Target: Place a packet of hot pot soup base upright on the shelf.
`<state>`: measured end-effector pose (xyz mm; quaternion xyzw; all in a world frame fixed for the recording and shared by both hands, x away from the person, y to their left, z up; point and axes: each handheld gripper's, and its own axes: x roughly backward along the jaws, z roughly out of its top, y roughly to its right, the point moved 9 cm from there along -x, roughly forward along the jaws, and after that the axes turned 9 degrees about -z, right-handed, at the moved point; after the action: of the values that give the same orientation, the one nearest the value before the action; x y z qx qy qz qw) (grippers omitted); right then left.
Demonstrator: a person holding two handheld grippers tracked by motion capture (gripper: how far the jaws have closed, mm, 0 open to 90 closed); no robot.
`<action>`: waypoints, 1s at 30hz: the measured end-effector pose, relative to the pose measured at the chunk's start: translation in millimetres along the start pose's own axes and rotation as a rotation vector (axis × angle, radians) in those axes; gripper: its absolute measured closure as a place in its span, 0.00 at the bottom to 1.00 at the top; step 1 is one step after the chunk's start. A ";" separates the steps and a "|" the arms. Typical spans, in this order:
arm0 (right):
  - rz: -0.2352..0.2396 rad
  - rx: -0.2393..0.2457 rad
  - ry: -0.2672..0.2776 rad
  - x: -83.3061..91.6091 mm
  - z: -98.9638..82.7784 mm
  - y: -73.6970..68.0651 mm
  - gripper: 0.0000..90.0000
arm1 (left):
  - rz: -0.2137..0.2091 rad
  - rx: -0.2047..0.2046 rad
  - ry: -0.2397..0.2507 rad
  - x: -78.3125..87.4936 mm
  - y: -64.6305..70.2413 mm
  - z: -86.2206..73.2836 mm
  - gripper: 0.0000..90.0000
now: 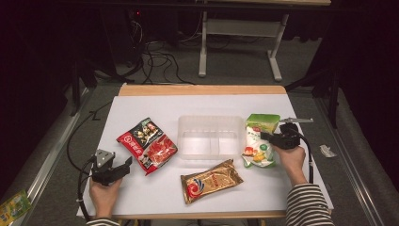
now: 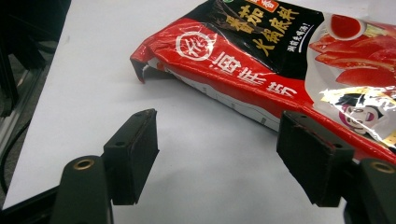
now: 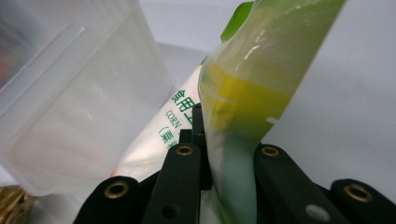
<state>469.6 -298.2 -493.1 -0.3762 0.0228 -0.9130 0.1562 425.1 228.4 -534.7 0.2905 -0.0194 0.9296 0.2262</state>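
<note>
Right tool (image 3: 210, 154): jaws clamping the green-and-white corn pouch (image 1: 258, 141), lying on the worktop (image 1: 141, 193) just beside the clear plastic bin (image 1: 188, 123). Step judged: grasp made; lifting over the bin wall is coming next. Legible: "CORN". Left tool (image 2: 217, 158): jaws standing apart, empty, near the red hotpot-base packet (image 2: 261, 56), bearing Chinese lettering.

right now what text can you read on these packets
"CORN" with green Chinese characters beside it, partly hidden: green packet in the right gripper.
"海底捞" in white: red packet.
"番茄火锅底料" in gold, smaller white characters beside it too small to read: same red packet.
Gold packet: print too blurred to read.
</note>
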 end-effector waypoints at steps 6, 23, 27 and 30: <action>0.012 0.028 0.036 16.2 4.7 -8.9 0.97 | -0.002 0.000 0.001 0.4 0.1 0.0 0.33; -0.016 0.063 0.109 52.1 8.3 -12.2 0.98 | -0.003 -0.001 0.000 0.3 0.2 0.0 0.33; -0.014 0.074 0.127 60.1 7.5 -13.6 0.98 | -0.005 -0.005 0.002 0.3 0.5 0.1 0.33; -0.012 0.079 0.134 66.5 6.7 -16.4 0.98 | -0.005 -0.005 -0.001 0.2 0.5 0.0 0.33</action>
<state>425.5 -302.2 -440.4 -0.3079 -0.0052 -0.9373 0.1634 424.7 228.0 -534.5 0.2902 -0.0210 0.9288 0.2294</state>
